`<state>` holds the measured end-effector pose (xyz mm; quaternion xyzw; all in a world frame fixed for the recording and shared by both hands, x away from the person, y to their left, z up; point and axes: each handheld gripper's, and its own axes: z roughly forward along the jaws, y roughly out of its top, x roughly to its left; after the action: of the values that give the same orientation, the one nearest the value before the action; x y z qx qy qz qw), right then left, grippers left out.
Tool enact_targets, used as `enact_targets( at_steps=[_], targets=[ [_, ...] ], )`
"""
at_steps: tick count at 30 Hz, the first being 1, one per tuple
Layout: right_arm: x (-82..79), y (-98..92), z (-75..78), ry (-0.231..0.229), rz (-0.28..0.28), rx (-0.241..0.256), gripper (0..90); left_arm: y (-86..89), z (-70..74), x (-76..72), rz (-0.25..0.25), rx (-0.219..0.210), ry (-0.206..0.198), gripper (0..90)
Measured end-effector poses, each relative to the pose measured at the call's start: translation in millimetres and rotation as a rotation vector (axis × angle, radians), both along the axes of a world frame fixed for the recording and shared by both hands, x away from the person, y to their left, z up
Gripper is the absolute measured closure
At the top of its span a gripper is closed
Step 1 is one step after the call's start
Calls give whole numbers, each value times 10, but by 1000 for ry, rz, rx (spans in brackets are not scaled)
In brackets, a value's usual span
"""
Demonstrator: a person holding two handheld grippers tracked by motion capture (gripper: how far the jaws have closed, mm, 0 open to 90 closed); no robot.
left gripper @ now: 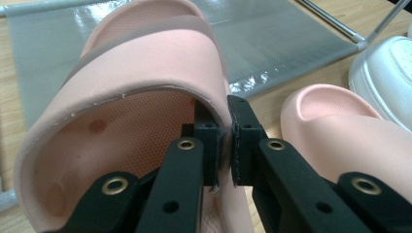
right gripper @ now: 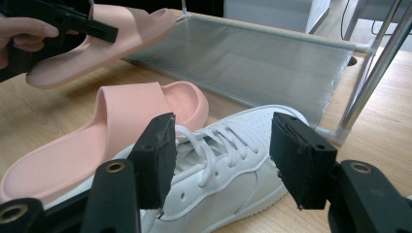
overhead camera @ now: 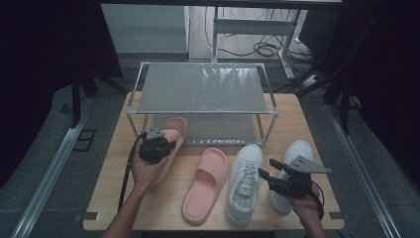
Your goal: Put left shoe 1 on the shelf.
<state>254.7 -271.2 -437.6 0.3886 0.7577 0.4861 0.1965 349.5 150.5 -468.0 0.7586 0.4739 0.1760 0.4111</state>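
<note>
At the rack (overhead camera: 200, 89), left gripper (left gripper: 223, 141) pinches a lifted pink slipper (left gripper: 145, 73).

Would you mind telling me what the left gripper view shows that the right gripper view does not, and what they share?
The left gripper view alone gives the close grip: the left gripper is shut on the side edge of the held pink slipper, and the slipper's dimpled footbed is visible. The right gripper view alone gives the right gripper, open, poised over the laced white sneaker, and a hand holding the other gripper. Both share the held slipper, the second pink slipper lying on the table and the rack's grey lower shelf.
</note>
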Motion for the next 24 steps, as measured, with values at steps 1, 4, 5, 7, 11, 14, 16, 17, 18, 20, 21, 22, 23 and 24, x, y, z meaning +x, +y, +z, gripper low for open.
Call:
enact_targets(
  at_steps=[1, 4, 5, 7, 11, 14, 16, 17, 18, 20, 21, 22, 23, 24],
  targets=[
    [2, 2, -5, 0, -1, 1, 437, -15, 4, 23, 1, 3, 0, 846],
    [2, 4, -4, 0, 1, -1, 437, -31, 11, 49, -2, 8, -2, 847],
    [2, 4, -3, 1, 1, 0, 437, -39, 16, 62, 0, 12, -1, 847],
    [4, 2, -4, -1, 0, 2, 437, -50, 13, 91, 3, 6, -4, 847],
    [5, -2, -6, 0, 0, 2, 437, -67, -8, 144, 10, 11, 3, 847],
    [6, -1, -7, 0, 0, 3, 437, -86, -12, 178, 9, 15, 4, 847],
    [8, 1, -9, 2, 1, 2, 437, -97, -11, 201, 10, 15, 6, 847],
    [7, 4, -10, 3, 1, 3, 437, -101, -10, 211, 10, 17, 6, 847],
    [7, 5, -10, 4, 2, 3, 437, -107, -10, 228, 11, 19, 6, 847],
    [4, 9, -7, 4, 3, 4, 437, -120, -11, 258, 16, 18, 8, 847],
    [1, 11, -4, 2, 3, 4, 437, -123, -11, 271, 18, 21, 7, 847],
    [-2, 13, -2, 1, 5, 5, 437, -129, -13, 285, 20, 20, 6, 847],
    [-4, 14, 1, -1, 6, 5, 437, -138, -19, 300, 21, 16, 4, 847],
    [-4, 12, 3, -1, 6, 5, 437, -146, -25, 309, 22, 16, 6, 847]
  ],
)
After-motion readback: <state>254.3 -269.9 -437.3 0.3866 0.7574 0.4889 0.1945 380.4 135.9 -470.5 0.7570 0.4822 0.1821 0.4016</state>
